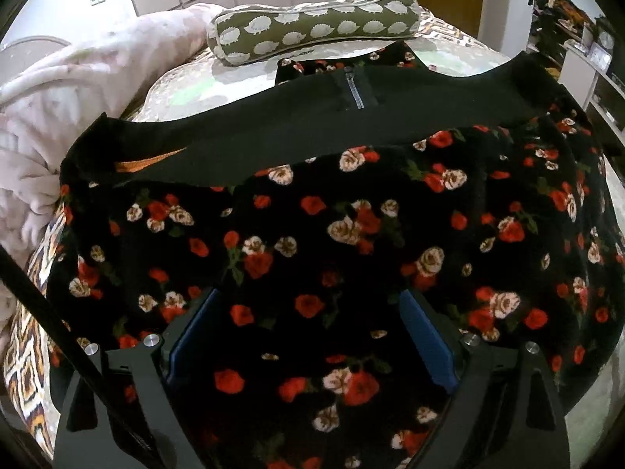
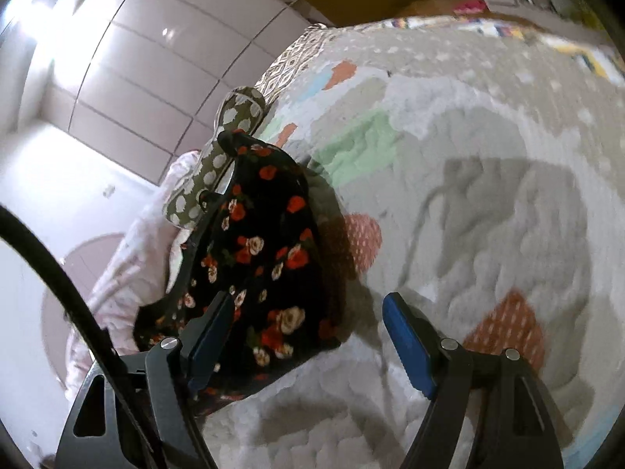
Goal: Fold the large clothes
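Observation:
A large black garment [image 1: 312,215] printed with red and cream roses lies spread on the bed, a black band and a short zipper [image 1: 353,90] at its far edge. My left gripper [image 1: 308,297] hangs just over the floral cloth, its blue pads wide apart and open, gripping nothing. In the right wrist view the same garment [image 2: 265,254] lies to the left, bunched along its right edge. My right gripper [image 2: 308,301] is open above that edge. Its left finger [image 2: 211,332] is over the cloth and its right finger [image 2: 410,340] over the quilt.
A green bolster pillow [image 1: 312,23] with white hedgehogs lies beyond the garment. A pink blanket [image 1: 58,117] is heaped at the left. The pale patchwork quilt [image 2: 488,215] stretches to the right. Shelves [image 1: 586,51] stand at the far right, white wardrobe doors [image 2: 156,58] behind.

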{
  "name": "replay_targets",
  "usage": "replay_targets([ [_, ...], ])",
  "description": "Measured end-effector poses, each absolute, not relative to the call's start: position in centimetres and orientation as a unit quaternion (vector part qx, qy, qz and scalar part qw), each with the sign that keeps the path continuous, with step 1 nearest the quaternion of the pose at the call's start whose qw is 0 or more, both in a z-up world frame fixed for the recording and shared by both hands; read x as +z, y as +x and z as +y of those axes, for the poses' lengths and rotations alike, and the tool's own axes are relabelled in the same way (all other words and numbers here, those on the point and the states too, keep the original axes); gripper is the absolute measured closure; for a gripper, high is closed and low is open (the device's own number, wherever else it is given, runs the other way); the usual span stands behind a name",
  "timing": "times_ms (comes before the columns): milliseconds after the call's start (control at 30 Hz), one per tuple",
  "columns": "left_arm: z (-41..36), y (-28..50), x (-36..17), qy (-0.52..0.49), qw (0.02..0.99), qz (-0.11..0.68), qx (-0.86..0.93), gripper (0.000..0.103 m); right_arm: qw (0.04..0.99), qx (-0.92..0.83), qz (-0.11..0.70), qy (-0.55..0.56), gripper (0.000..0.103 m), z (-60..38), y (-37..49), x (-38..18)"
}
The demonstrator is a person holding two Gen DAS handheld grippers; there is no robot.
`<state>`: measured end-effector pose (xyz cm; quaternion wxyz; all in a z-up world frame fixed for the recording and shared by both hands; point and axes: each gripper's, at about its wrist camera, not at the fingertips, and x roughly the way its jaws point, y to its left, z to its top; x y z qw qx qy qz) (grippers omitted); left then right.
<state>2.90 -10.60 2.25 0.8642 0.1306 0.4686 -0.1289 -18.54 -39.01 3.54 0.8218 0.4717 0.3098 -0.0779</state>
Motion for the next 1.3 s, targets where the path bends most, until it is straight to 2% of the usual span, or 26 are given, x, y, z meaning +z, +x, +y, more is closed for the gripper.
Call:
replay_targets([
  [233, -10.7, 2.7, 2.2, 0.131, 0.867, 0.465, -0.121, 0.011, 0.825, -0.075, 0.313, 0.465, 0.021, -37.4, -16.0, 2.9],
  [267, -10.7, 2.7, 2.2, 0.131, 0.867, 0.466, -0.120, 0.011, 0.824, -0.072, 0.313, 0.468, 0.026, -37.3, -15.4, 2.8],
  [300, -10.7, 2.7, 2.1, 0.132, 0.867, 0.466, -0.118, 0.011, 0.819, -0.066, 0.316, 0.475, 0.047, -37.1, -14.6, 2.6],
  [333, -10.7, 2.6, 2.1, 0.132, 0.868, 0.465, -0.116, 0.010, 0.813, -0.066, 0.325, 0.480, 0.059, -36.9, -14.0, 2.2],
  [433, -10.8, 2.4, 2.0, 0.132, 0.871, 0.460, -0.109, 0.010, 0.800, -0.068, 0.323, 0.502, 0.072, -37.2, -13.2, 2.0],
  [533, -10.8, 2.3, 1.9, 0.129, 0.875, 0.454, -0.105, 0.010, 0.804, -0.063, 0.321, 0.497, 0.076, -37.1, -12.9, 4.1],
  [700, -10.5, 2.3, 2.0, 0.121, 0.880, 0.446, -0.108, 0.010, 0.833, -0.019, 0.300, 0.464, 0.081, -34.2, -11.4, 10.8],
  [733, -10.1, 2.4, 2.3, 0.110, 0.880, 0.448, -0.117, 0.014, 0.840, -0.007, 0.299, 0.452, 0.083, -33.0, -10.7, 12.3],
  [833, -7.3, 2.0, 3.9, 0.053, 0.872, 0.461, -0.155, 0.041, 0.859, 0.023, 0.300, 0.414, 0.087, -29.2, -8.5, 15.6],
  [1000, 3.2, -1.7, 7.9, -0.044, 0.888, 0.430, -0.158, 0.041, 0.884, 0.065, 0.324, 0.332, 0.091, -21.8, -4.9, 18.9],
  [1100, 10.8, -3.9, 8.9, -0.092, 0.904, 0.401, -0.121, 0.035, 0.891, 0.092, 0.339, 0.288, 0.092, -16.9, -2.9, 19.2],
  [1300, 21.3, -4.8, 7.1, -0.142, 0.899, 0.413, -0.037, 0.034, 0.878, 0.150, 0.389, 0.234, 0.093, -7.0, 0.3, 16.4],
])
